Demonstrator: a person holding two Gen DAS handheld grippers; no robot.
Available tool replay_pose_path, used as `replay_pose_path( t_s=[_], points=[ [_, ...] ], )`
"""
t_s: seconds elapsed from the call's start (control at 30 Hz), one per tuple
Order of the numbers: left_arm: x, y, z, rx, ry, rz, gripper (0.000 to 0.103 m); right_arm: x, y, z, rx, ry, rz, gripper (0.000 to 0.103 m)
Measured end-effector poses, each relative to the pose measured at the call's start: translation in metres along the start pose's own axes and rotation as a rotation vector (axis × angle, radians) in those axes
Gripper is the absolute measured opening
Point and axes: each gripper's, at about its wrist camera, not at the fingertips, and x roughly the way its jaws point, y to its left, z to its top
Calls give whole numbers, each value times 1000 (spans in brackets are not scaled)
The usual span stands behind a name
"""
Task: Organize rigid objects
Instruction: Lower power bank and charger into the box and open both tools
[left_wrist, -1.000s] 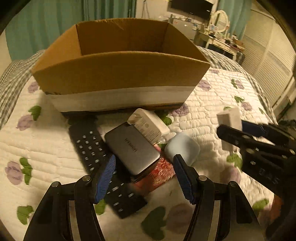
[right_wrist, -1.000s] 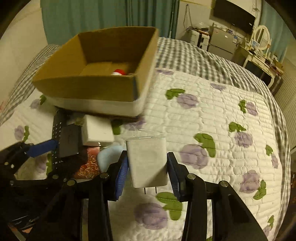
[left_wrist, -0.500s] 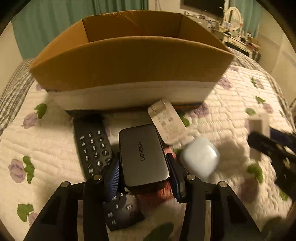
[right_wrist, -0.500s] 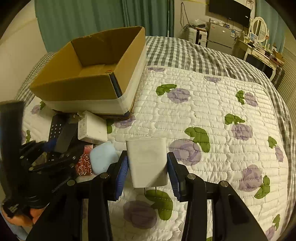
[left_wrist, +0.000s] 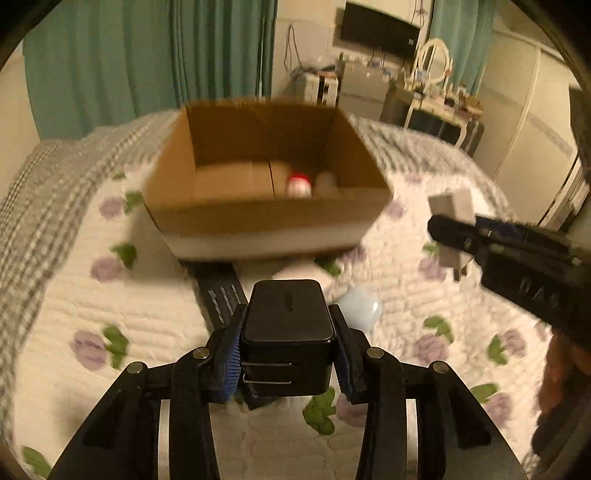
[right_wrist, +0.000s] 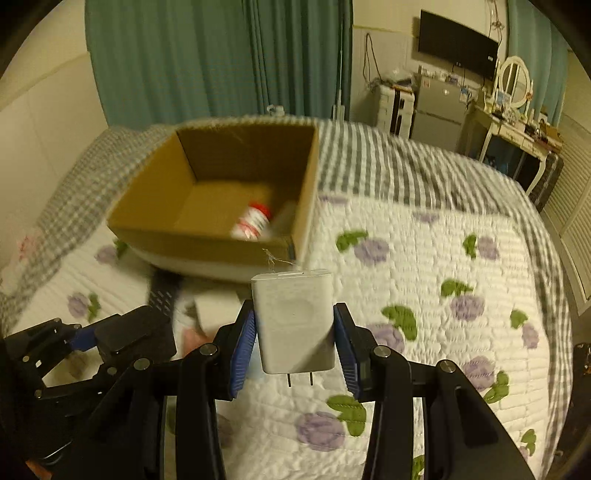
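Both chargers hang above the bed (right_wrist: 424, 266), short of the cardboard box (left_wrist: 258, 221) — left gripper (left_wrist: 288, 347) clamps the black charger (left_wrist: 288, 314), right gripper (right_wrist: 293, 349) pinches the white charger (right_wrist: 293, 317), prongs down, likely for dropping in.

The open brown cardboard box (left_wrist: 266, 206) and the floral quilted bedspread (left_wrist: 74, 302) are smeared by motion blur in both wrist views. The red-and-white container (right_wrist: 253, 221) inside the box cannot be read. The black remote control (left_wrist: 221, 295) is half covered by the held dark grey charger block (left_wrist: 288, 314). The pale blue rounded case (left_wrist: 360, 308) is partly hidden behind a gripper finger.
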Motion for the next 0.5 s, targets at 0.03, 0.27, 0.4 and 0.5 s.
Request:
replay_pose_path(
  t_s=[0.03,0.27,0.4,0.5],
  points=[
    [-7,2,9,-2,-17,-10,42,-5,3,4,2,-8,-3,41],
    [-37,20,69,23,-127,-48,42,-36,23,47,-37,-62,-38,41],
    [-37,30,104,55,-183,-38,42,-42,30,75,-56,-101,-45,41],
    [-22,36,128,79,-190,-33,42,-29,34,101,-66,-104,-54,41]
  ],
)
